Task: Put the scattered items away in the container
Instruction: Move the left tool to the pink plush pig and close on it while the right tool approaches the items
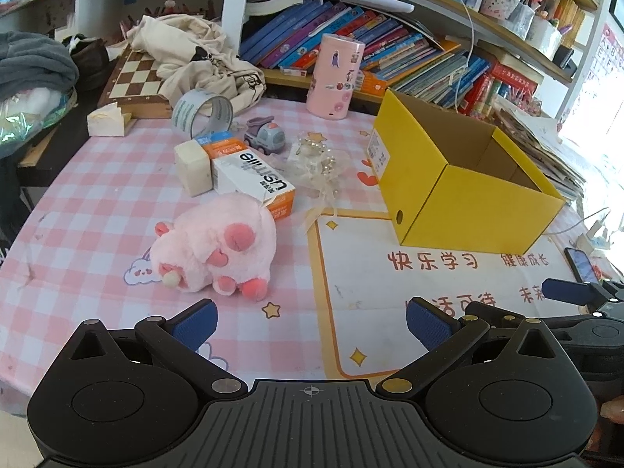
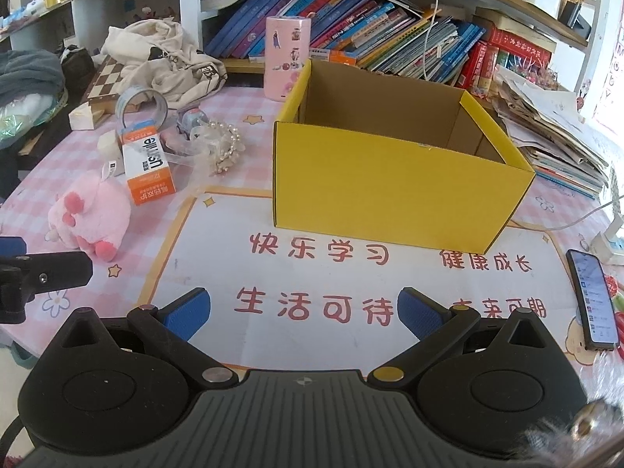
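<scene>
Meanwhile the left gripper [image 1: 311, 325] and right gripper [image 2: 303, 314] both hover with fingers spread wide, holding nothing. Centre-right in each view sits the yellow box [image 2: 390, 191]; left of it lie the pink plush [image 1: 218, 245], toothpaste carton [image 1: 251, 173] and tape roll [image 1: 201, 111].

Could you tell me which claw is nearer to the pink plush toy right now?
Left. The left claw sits open just in front of the pink plush toy; the right claw is farther right, facing the yellow box.

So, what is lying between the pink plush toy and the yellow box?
In the left wrist view, only bare tablecloth separates the pink plush toy from the yellow box.
</scene>
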A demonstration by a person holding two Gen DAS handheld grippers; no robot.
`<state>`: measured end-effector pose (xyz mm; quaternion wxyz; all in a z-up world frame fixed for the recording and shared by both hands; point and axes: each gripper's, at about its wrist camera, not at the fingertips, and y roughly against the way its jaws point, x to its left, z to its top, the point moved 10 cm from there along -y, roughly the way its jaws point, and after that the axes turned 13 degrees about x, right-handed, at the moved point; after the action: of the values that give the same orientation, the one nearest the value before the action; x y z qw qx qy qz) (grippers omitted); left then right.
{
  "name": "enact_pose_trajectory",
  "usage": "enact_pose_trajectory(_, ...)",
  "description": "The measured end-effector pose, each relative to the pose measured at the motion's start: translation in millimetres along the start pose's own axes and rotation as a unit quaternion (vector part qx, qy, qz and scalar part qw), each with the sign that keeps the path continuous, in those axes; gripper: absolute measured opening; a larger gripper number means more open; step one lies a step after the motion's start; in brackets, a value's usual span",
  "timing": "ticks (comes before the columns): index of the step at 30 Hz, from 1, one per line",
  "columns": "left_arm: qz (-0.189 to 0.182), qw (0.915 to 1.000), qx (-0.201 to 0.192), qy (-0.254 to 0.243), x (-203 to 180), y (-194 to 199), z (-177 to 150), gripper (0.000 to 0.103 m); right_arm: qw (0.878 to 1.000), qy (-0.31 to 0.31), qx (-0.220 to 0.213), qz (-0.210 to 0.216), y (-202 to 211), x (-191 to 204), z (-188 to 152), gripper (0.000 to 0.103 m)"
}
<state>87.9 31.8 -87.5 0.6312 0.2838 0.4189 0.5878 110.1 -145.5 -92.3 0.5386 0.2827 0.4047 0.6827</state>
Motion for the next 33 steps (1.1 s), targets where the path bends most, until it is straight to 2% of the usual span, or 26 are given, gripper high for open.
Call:
enact_pose_trajectory(5,0.005,0.9999,0.008,0.006,3,-3,0,0.103,1.0,0.015,0.002,0.007,-4,8,6,0.103)
enact_pose_trajectory(10,-0.001,0.9996,-0.003,0.028,10,-1,4,0.103,0.999,0.033,0.001,0.019,-7,16,15,0.103)
enact_pose_trajectory(20,0.058,0.9969,-0.033,0.042,25,-3,16,0.103,0.994,0.082,-0.011,0.071,-15,38,43,0.103)
enact_pose_trajectory(29,0.079,0.9895,-0.03,0.117,51,-8,18,0.103,0.984,0.142,-0.004,0.109,-36,61,69,0.102)
enact_pose_trajectory(32,0.086,0.9849,-0.033,0.146,60,-8,18,0.103,0.976,0.17,0.011,0.134,-43,73,69,0.098)
enact_pose_trajectory(33,0.087,0.9836,-0.035,0.154,62,-8,18,0.103,0.973,0.179,0.016,0.144,-45,78,68,0.093)
